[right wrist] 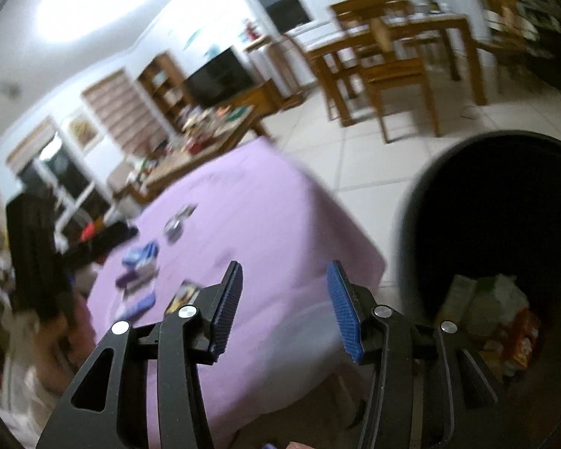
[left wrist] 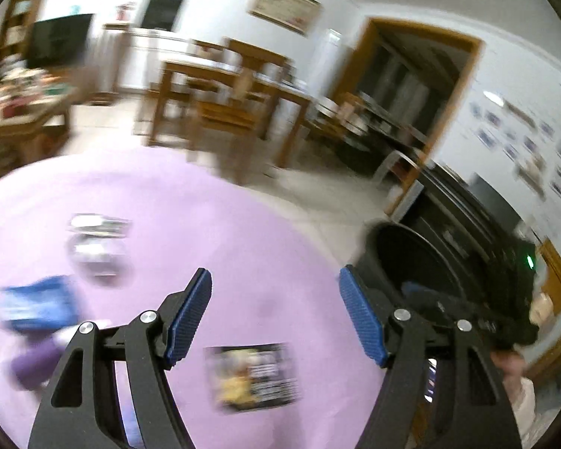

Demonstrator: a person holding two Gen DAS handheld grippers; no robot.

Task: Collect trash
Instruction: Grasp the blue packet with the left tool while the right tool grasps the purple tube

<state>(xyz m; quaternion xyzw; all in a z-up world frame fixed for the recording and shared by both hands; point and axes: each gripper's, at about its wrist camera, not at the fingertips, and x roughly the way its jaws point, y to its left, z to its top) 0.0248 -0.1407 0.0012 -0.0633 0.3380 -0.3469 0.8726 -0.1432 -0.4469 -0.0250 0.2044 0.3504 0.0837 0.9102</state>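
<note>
My left gripper (left wrist: 275,312) is open and empty above a purple-covered table (left wrist: 205,224). A dark snack packet (left wrist: 256,376) lies just below its jaws. A blue packet (left wrist: 37,305), a purple packet (left wrist: 33,366) and silver wrappers (left wrist: 97,247) lie to the left. A black trash bin (left wrist: 411,262) stands off the table's right edge. My right gripper (right wrist: 284,293) is open and empty near the table's right corner (right wrist: 355,258). The bin (right wrist: 505,224) is to its right, with trash (right wrist: 497,318) inside. The same packets (right wrist: 138,277) show at the left.
A wooden dining table and chairs (left wrist: 228,93) stand on the tiled floor behind. A cluttered low table (right wrist: 205,134), a television (right wrist: 220,75) and shelves are farther back. A doorway (left wrist: 404,101) opens at the right. Both views are motion-blurred.
</note>
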